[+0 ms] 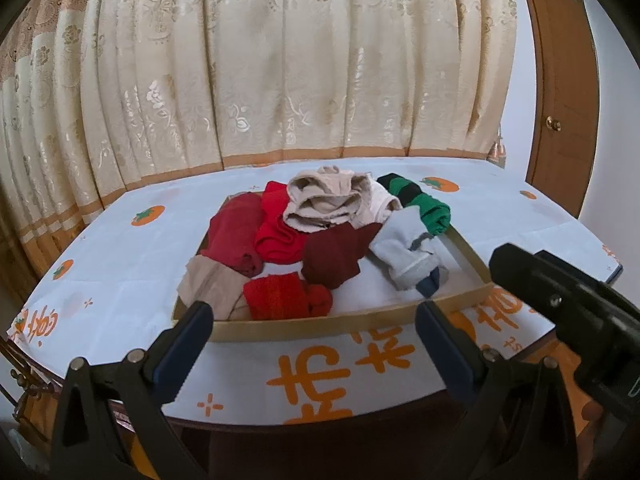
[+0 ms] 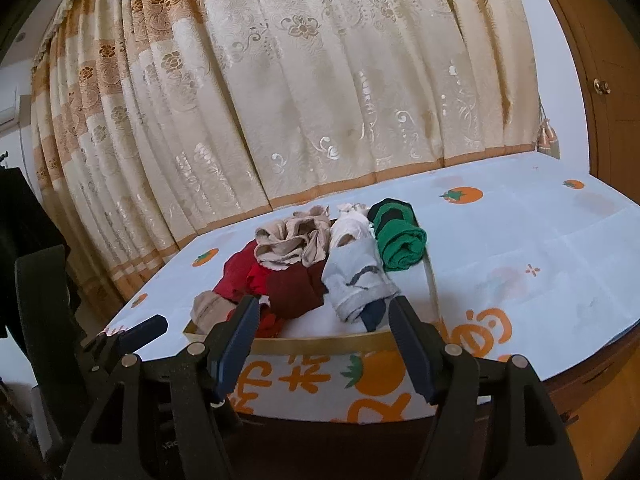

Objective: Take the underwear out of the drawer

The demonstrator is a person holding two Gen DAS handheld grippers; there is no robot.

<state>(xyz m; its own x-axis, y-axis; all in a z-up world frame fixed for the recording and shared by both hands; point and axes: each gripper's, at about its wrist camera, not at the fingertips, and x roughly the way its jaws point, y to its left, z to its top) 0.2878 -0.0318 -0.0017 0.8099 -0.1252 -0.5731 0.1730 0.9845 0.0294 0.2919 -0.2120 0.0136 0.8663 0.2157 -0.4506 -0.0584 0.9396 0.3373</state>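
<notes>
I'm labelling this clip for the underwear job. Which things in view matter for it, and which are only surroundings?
Part of the job:
- wooden drawer
- pile of garments in it, nothing taken out yet
- left gripper, open and empty
- right gripper, open and empty

Just around:
- printed tablecloth
- curtain
- wooden door

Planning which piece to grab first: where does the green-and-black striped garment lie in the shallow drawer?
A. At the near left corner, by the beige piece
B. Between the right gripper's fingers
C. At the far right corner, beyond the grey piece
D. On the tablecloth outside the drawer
C: the green-and-black garment lies rolled at the drawer's far right, behind the grey piece, and both grippers are open and empty.
</notes>
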